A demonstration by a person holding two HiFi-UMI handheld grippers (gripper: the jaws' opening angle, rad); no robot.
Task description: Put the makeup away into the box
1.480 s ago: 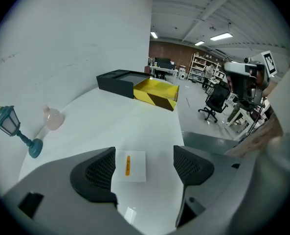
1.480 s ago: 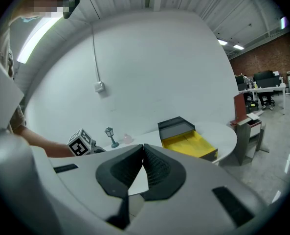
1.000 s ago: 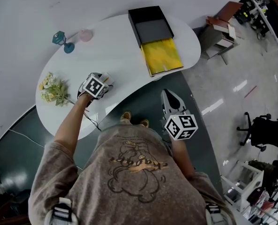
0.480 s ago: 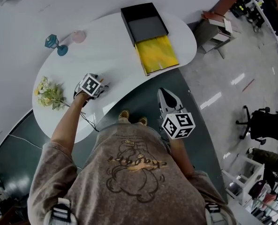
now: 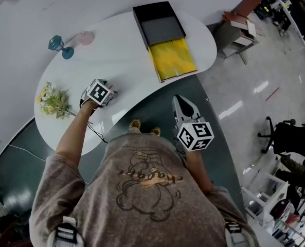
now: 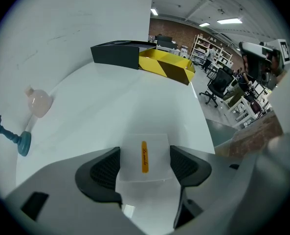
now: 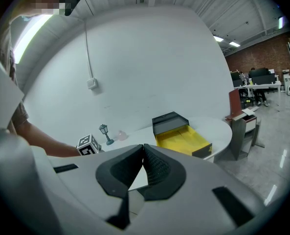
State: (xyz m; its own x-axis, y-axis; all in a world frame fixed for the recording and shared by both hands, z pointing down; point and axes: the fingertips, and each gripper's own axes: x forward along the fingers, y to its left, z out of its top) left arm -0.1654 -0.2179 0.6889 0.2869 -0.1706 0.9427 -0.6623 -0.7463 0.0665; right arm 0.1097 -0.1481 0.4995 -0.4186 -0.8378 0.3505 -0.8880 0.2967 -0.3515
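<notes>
Left gripper point(image 6: 145, 151): jaws apart, just been closing, straddling white makeup packet point(image 6: 144, 157) lying flat on table point(image 5: 126, 50); pads not clearly pressing it. Right gripper point(image 7: 143, 151): jaws together, empty, off table edge. Open black-yellow box point(image 5: 173, 58) at packet's 1 o'clock, well apart.

The person wears a brown cartoon-print T-shirt point(image 5: 142, 189); grey left tongs point(image 6: 145, 153) and right tongs point(image 7: 143, 150) carry black-and-white marker cubes point(image 5: 195, 136).

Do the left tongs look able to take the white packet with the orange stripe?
Probably yes: the white packet lies between the jaws of the left tongs, which have just been closing; nothing blocks it.
</notes>
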